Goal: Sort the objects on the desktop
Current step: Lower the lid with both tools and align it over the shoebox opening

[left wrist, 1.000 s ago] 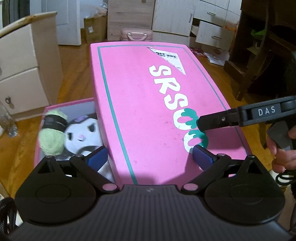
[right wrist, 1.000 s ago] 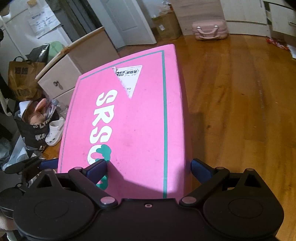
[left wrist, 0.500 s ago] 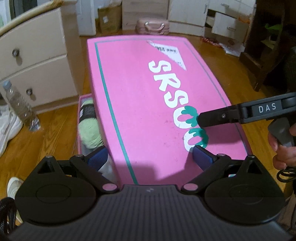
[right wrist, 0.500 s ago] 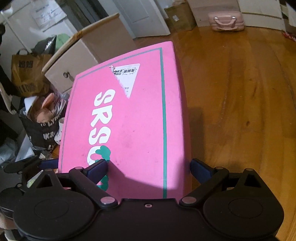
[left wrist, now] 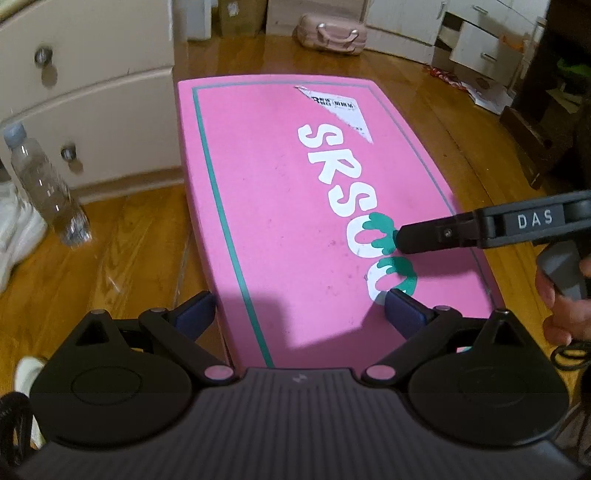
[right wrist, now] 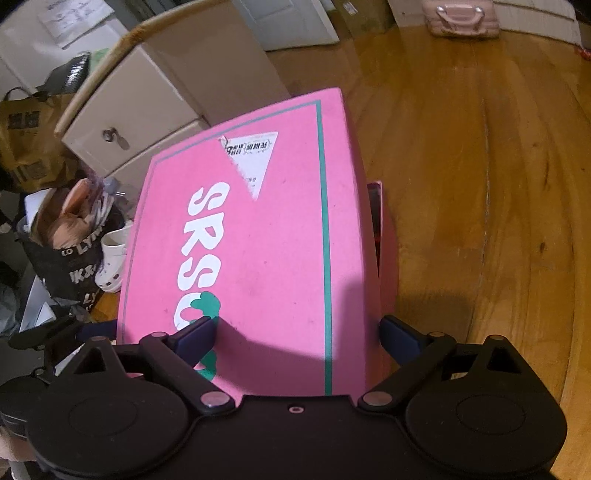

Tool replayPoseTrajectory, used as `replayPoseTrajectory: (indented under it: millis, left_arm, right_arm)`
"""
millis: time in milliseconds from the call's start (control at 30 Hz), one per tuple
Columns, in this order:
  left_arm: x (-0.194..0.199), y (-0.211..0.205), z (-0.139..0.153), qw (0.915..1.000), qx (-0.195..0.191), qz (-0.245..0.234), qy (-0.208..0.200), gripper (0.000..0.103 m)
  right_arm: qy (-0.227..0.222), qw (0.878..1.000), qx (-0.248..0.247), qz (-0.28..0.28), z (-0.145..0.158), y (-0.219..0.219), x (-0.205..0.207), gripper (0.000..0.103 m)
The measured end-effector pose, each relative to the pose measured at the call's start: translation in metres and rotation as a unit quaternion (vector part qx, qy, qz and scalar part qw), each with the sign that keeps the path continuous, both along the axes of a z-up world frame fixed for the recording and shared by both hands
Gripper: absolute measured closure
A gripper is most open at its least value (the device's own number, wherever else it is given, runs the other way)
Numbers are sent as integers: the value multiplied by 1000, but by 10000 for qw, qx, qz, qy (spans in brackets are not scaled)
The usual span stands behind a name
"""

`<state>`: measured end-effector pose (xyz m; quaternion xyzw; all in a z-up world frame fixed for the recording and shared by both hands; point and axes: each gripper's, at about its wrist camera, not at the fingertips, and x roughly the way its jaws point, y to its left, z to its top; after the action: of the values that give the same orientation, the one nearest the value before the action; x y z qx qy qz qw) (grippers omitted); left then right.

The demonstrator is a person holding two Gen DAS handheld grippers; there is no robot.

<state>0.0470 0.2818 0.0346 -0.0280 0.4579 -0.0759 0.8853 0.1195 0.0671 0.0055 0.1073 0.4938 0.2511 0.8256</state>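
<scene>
A big pink lid (left wrist: 295, 206) with white "SRS" lettering and a teal line lies flat over a pink box; it also fills the right wrist view (right wrist: 258, 258). A strip of the box's rim (right wrist: 388, 258) shows at the lid's right side. My left gripper (left wrist: 299, 314) is open, its fingers straddling the lid's near left edge. My right gripper (right wrist: 299, 332) is open, straddling the lid's near right edge; one of its fingers (left wrist: 436, 234) rests on the lid in the left wrist view. The box's contents are hidden.
A white drawer cabinet (left wrist: 92, 103) stands left of the box, with a clear plastic bottle (left wrist: 48, 184) and white shoes beside it. A dark bag of toys (right wrist: 74, 240) sits left. A pink case (left wrist: 330, 33) is far back. Wooden floor lies all around.
The lid has slid left over the box, covering the green yarn and plush toy that showed earlier. Both grippers moved with it and stayed open.
</scene>
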Motion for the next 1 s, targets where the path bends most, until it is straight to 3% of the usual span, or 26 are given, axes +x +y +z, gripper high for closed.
replayPoseTrajectory:
  millis: [200,600,1000]
  left_arm:
    - [7,-1,0,9998,139,-161,42,4]
    - [17,12,-16,9999,-155,41,21,2]
    - [23,8,-16,9998,52,87,-178,2]
  right_arm:
    - [313,9993,39,-195,-9,-1,0,5]
    - [445,9983,-48,-370,-15,-1,-6,8]
    - [401,9982,-126,-432,-14,5,-9,11]
